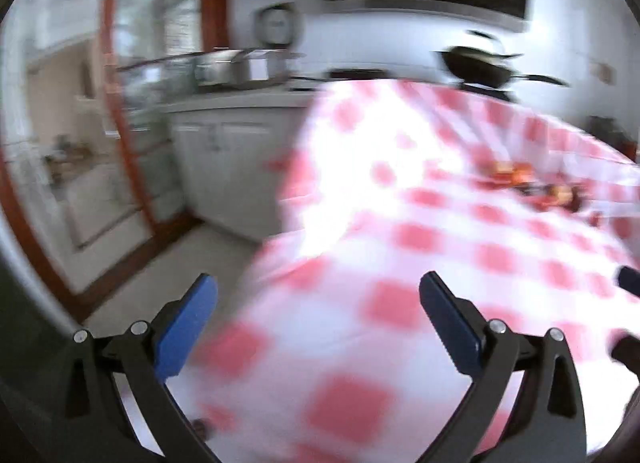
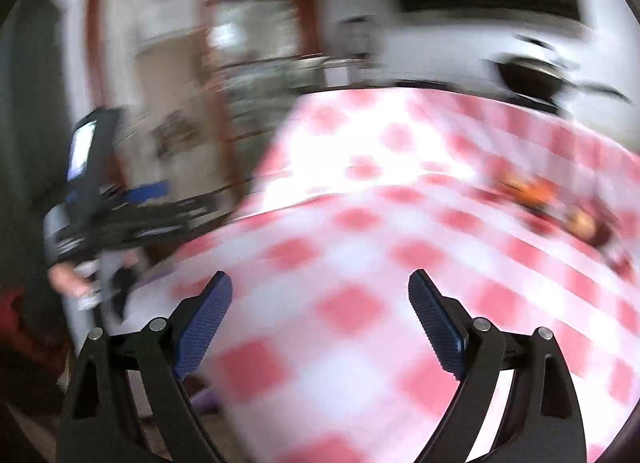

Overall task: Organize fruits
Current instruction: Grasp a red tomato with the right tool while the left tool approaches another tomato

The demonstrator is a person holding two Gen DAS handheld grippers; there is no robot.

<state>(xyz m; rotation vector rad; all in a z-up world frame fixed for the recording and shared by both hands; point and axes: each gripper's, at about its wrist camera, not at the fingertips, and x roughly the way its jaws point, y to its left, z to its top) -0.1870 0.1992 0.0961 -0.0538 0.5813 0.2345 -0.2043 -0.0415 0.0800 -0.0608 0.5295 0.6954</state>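
Both views are blurred by motion. A table with a red-and-white checked cloth fills the lower right of each view. Several small reddish and orange fruits lie in a cluster on the cloth at the right, far from both grippers; they show again as fruits in the right wrist view. My left gripper stands open with nothing between its blue pads, above the near part of the cloth. My right gripper is open too and holds nothing. The left gripper and the hand on it appear at the left of the right wrist view.
A kitchen counter with white cabinets and metal pots runs behind the table at the left. A dark pan sits beyond the table's far edge. A wood-framed glass door stands at the left, with floor between it and the table.
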